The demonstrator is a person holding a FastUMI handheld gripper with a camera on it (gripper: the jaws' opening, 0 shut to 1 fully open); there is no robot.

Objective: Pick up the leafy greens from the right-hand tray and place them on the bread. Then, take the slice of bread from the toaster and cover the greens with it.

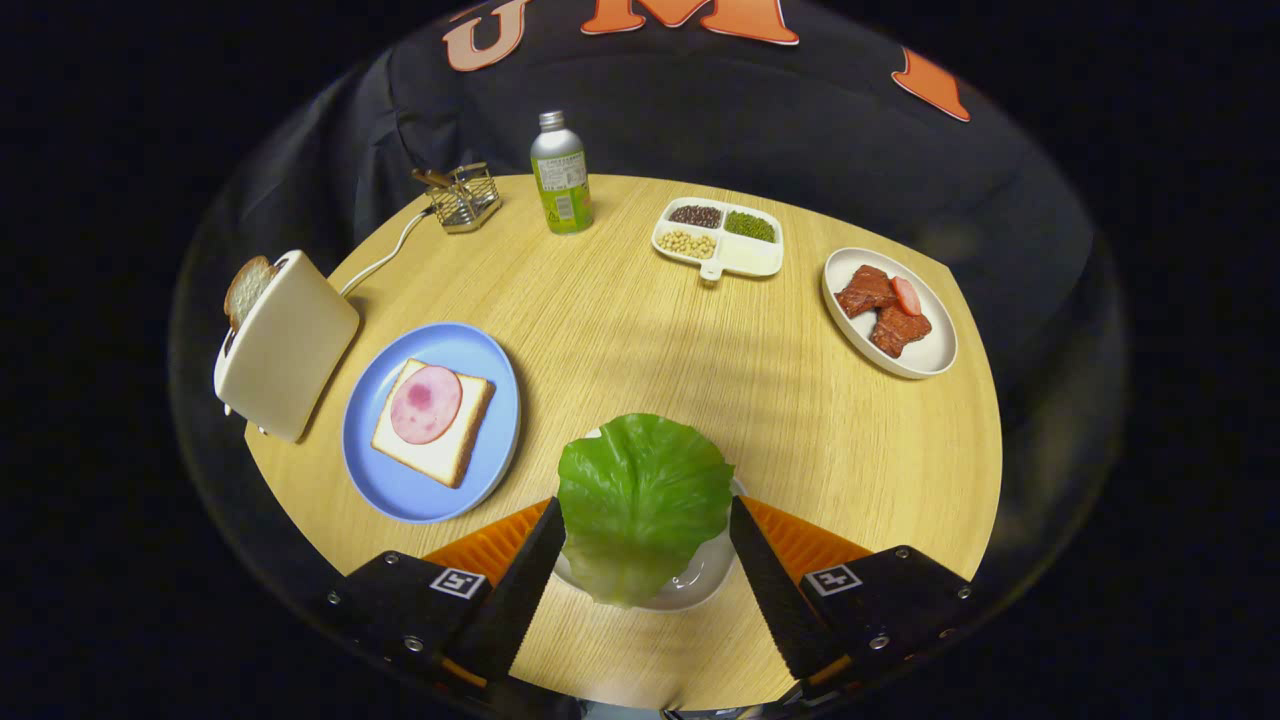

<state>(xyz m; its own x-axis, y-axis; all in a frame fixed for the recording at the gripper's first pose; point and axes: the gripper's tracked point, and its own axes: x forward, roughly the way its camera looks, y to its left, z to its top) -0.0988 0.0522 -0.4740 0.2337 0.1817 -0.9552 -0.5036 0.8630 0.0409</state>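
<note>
Toaster at ten o'clock beside plated bread; lettuce lies lengthwise between the gripper's spread fingers, stem nearest.

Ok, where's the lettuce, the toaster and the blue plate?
lettuce (645,495), gripper view, middle of the leaf, between the fingers.
toaster (290,350), gripper view, its flat side.
blue plate (385,480), gripper view, bare rim beside the bread.
gripper (640,585), gripper view, open around the lettuce.

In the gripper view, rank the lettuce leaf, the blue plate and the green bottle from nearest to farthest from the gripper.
With the gripper open:
1. Lettuce leaf, between the fingers, on a white dish.
2. Blue plate, ahead to the left, holding bread and ham.
3. Green bottle, far across the table.
</note>
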